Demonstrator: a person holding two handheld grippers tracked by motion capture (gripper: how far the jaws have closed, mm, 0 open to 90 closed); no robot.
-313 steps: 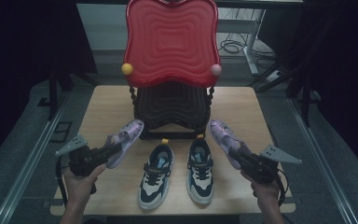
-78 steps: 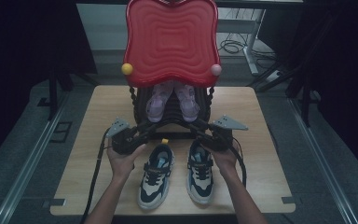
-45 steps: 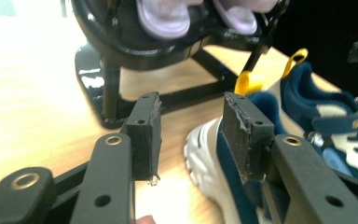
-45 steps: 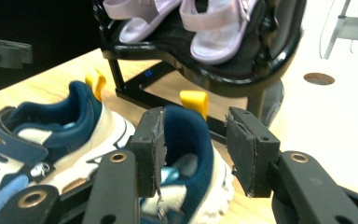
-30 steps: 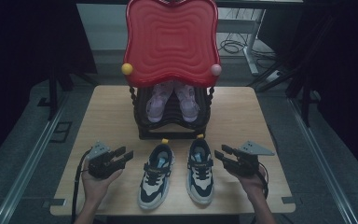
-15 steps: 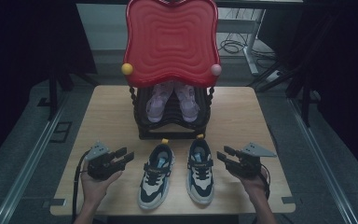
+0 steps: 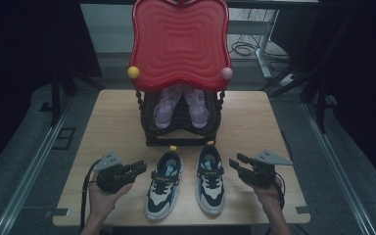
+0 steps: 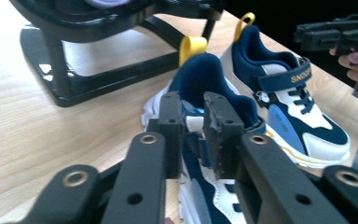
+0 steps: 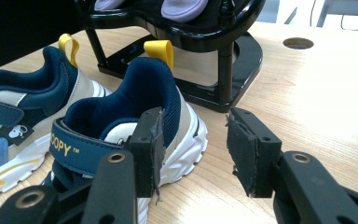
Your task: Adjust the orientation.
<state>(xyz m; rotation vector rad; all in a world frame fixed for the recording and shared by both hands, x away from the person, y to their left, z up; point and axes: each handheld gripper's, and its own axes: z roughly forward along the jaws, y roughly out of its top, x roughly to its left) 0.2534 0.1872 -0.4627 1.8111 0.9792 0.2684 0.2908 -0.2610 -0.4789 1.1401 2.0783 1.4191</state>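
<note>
High view showed a light wooden desk point(image 7: 103, 132) with a black tiered shoe rack point(image 7: 181, 132) at its far middle, topped by a glossy red wavy-edged tray point(image 7: 178, 41) standing upright. A pair of pale lilac sneakers point(image 7: 181, 105) sat inside the rack, toes pointing toward the person.

In front of the rack stood two navy-and-white child's sneakers with yellow heel loops, side by side and close together. The left sneaker point(image 7: 164, 183) lay just beside the left tool point(image 7: 138, 169), and the right sneaker point(image 7: 210, 178) lay near the right tool point(image 7: 237, 164). Each tool was held low over the desk by a hand at the outer flank of its shoe, jaws aimed inward.

Left gripper view looked along the left tool point(image 8: 193, 128) — its jaws had just been closing and stood narrow, a slim gap between the pads. The left sneaker point(image 8: 205, 79) sat right behind them; its collar seemed to lie past the pads rather than between them, though the angle made that hard to judge.

Right gripper view showed the right tool point(image 9: 193, 149) with jaws standing about half apart and nothing held — bare desk lay in the gap, and one pad was close against the right sneaker's point(image 9: 140, 93) outer wall.
</note>
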